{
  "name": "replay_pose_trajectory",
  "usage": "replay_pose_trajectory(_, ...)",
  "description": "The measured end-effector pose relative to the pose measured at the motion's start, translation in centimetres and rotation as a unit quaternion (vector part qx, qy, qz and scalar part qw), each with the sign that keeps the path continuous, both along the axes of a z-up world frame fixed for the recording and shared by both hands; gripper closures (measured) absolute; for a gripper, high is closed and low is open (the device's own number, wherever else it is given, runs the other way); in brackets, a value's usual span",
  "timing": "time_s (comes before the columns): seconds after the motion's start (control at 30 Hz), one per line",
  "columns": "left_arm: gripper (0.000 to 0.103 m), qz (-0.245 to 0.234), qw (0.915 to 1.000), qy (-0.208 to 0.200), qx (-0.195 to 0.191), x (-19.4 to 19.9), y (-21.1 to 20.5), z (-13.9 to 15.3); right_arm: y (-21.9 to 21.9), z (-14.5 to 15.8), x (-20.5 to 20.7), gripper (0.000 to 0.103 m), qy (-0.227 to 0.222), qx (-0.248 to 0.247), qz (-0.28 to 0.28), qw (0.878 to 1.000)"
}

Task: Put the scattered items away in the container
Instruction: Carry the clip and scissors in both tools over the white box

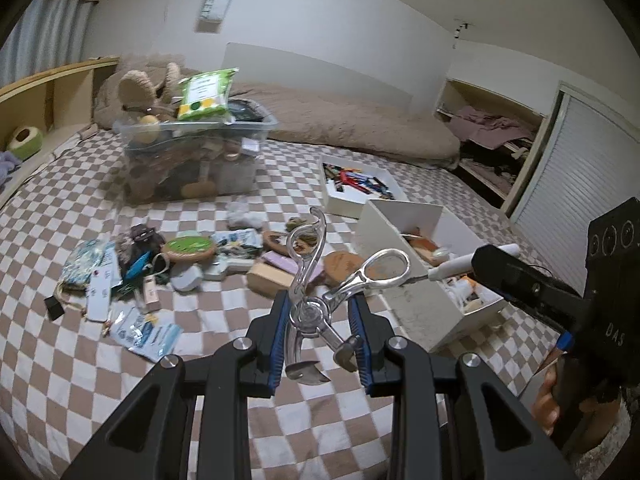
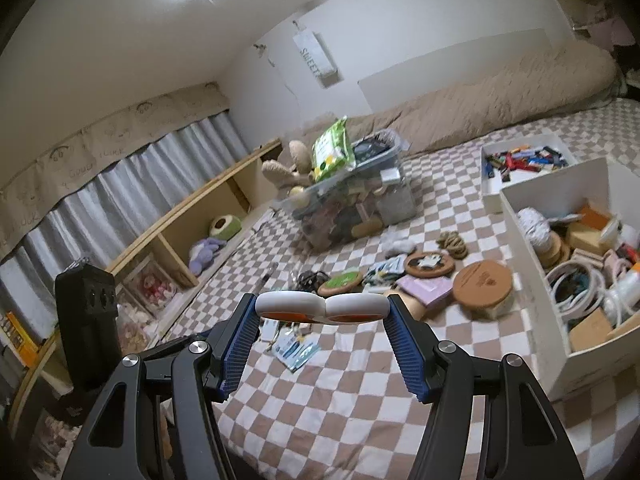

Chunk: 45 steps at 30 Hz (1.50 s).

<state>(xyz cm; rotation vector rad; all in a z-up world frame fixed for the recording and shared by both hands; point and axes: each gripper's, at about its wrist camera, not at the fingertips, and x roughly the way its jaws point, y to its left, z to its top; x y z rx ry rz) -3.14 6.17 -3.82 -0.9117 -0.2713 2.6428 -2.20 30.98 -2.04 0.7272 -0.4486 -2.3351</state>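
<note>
My left gripper [image 1: 320, 328] is clamped on one metal eyelash curler [image 1: 320, 280]; its two finger loops stand up past my fingertips, above the bed. My right gripper [image 2: 322, 312] grasps one white case [image 2: 322, 305] with two rounded lobes and an orange underside, pinched end to end between the blue pads [image 2: 240, 344].

Containers in view: three.
- One white box [image 2: 532, 256], nearest on the right, holding mixed items, among them a white cord coil and round wooden pieces.
- One white tray [image 2: 490, 192] behind it, filled with small coloured sticks.
- One clear bin [image 1: 192, 160], farther back, packed full, with one green packet [image 1: 206, 94] leaning on top.

Loose items lie on the checked cover [image 2: 328, 408] between the bin and the box: three round coasters [image 2: 430, 264], one pink pad [image 2: 426, 290], one rope knot [image 2: 452, 244] and several foil sachets [image 1: 146, 332]. A rolled beige duvet [image 1: 340, 120] runs along the wall.
</note>
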Motion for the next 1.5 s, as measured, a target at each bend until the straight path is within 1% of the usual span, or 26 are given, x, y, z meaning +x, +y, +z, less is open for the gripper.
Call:
replay_pose_trajectory(0.17,0.074,-0.014,0.9998,0.011,0.005,-0.8,1.7,1.2,2.9,1.5,-0.6,0.038,0.018,-0.003,-0.023,1.000)
replay_pose_trajectory(0.4,0.074,-0.045,0.9985,0.029,0.010,-2.8,4.9,3.0,8.8,3.3,-1.3,0.038,0.045,-0.022,-0.077,0.996)
replay_pose_trajectory(0.6,0.074,-0.078,0.9965,0.028,0.016,-5.1,8.5,3.4,13.8,3.2,-2.9,0.038,0.041,-0.018,-0.125,0.991)
replay_pose_trajectory(0.73,0.074,-0.097,0.9949,0.022,0.017,-6.7,11.0,3.1,16.9,3.3,-4.4,0.038,0.037,-0.008,-0.162,0.986)
replay_pose_trajectory(0.83,0.074,-0.110,0.9937,0.014,0.017,-7.8,12.6,2.6,18.6,3.2,-5.8,0.038,0.032,0.002,-0.178,0.984)
replay_pose_trajectory(1.03,0.074,-0.133,0.9911,-0.004,0.012,-9.8,15.9,1.6,20.7,2.2,-10.0,0.038,0.003,0.037,-0.191,0.981)
replay_pose_trajectory(1.23,0.074,-0.145,0.9893,-0.017,0.006,-11.9,18.2,0.6,21.5,0.1,-15.2,0.038,-0.048,0.074,-0.190,0.978)
replay_pose_trajectory(1.4,0.074,-0.152,0.9882,-0.024,0.005,-13.5,19.2,-0.1,21.4,-1.9,-19.7,0.038,-0.088,0.127,-0.197,0.968)
replay_pose_trajectory(1.5,0.074,-0.153,0.9878,-0.029,0.005,-14.4,19.6,-0.6,21.5,-2.7,-22.1,0.038,-0.110,0.140,-0.198,0.964)
